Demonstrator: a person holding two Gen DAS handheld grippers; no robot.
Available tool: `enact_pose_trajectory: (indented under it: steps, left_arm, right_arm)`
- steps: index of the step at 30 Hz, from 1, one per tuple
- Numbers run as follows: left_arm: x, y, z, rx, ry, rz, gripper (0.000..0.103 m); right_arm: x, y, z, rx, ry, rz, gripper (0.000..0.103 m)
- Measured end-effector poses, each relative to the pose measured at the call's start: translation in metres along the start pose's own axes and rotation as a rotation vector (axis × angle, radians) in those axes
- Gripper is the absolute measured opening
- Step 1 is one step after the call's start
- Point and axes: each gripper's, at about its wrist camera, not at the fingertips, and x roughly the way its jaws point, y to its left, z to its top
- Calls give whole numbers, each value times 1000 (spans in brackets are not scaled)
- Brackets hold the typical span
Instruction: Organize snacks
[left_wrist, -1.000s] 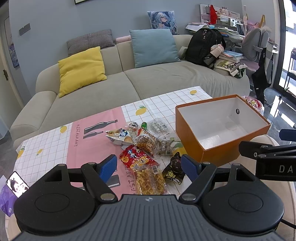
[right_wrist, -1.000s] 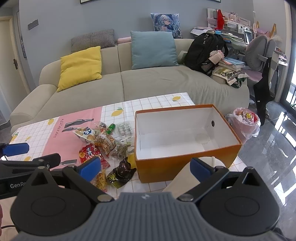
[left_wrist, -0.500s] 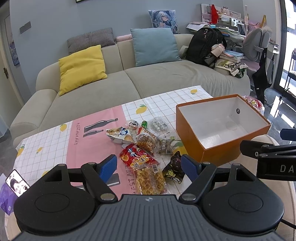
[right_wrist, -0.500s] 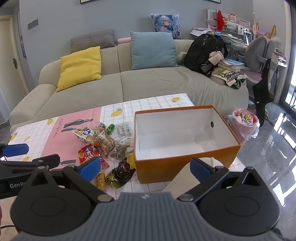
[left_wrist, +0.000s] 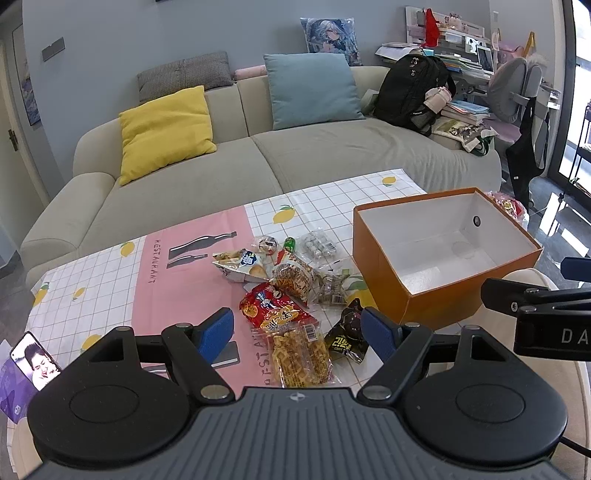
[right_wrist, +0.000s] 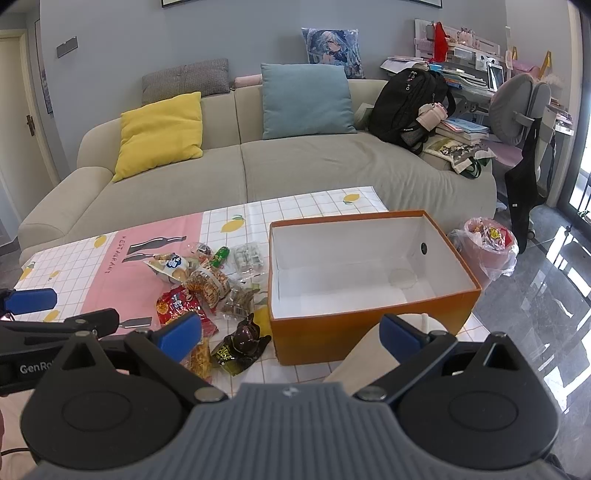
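Nothing is shifting: left gripper (left_wrist: 297, 328) and right gripper (right_wrist: 290, 334) are both hovering released; snacks (left_wrist: 291, 291) are lying beside orange box (left_wrist: 424, 306), sorting unstarted.

snack pile (left_wrist: 291, 291) on table (left_wrist: 103, 273), box (left_wrist: 443, 254) right, sofa (left_wrist: 332, 155) behind

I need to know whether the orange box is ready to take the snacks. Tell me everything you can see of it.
The orange box is a lidless rectangular carton, cardboard by its look, orange outside and plain white inside. It stands upright and open, with nothing in it. One end wall has a small dark round hole, and the floor shows a faint circular mark. It sits on the lemon-print tablecloth at the table's right end, right of the snack pile. No claw touches it.
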Motion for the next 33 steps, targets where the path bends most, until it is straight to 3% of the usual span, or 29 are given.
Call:
enact_pose_trajectory:
  steps: [33]
  left_arm:
    - [0, -1, -2, -4, -1, -13, 92]
  right_arm:
    - [2, 6, -3, -22, -3, 10, 100]
